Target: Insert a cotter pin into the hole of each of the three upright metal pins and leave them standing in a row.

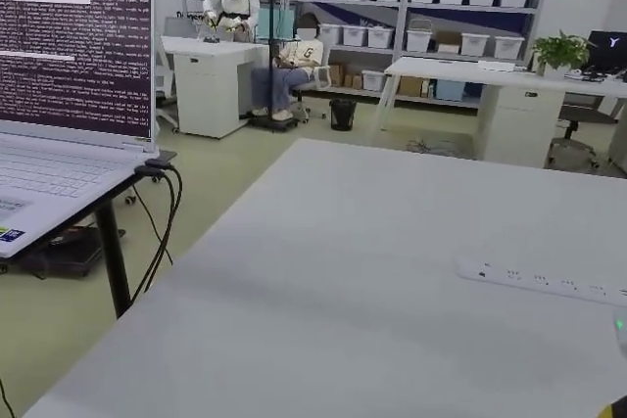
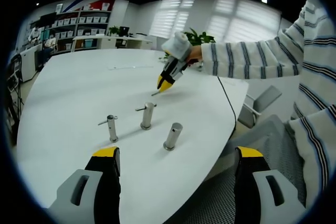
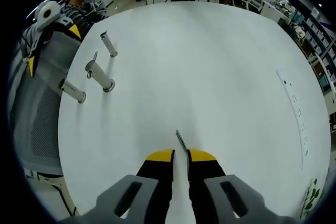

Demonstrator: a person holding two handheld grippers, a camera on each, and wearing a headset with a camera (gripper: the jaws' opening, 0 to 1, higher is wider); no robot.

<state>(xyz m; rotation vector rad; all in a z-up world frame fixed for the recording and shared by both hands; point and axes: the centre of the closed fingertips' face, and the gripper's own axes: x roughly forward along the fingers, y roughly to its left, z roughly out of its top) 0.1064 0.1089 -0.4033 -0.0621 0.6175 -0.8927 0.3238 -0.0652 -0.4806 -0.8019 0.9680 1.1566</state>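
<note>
The three metal pins [image 2: 147, 115] stand in a row mid-frame in the left gripper view. Two carry cotter pins [image 2: 139, 108]; the rightmost pin [image 2: 172, 136] looks bare. Your right claw [image 3: 181, 155] pinches the last cotter pin [image 3: 180, 139] by one end, well apart from the row, so its tip stays free for threading. Your left claw [image 2: 177, 155] gapes wide just below the row, probably to steady that pin on the surface [image 2: 79, 87].

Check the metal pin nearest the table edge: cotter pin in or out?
Out. That metal pin stands upright and bare, and the right gripper is shut on a cotter pin.
</note>
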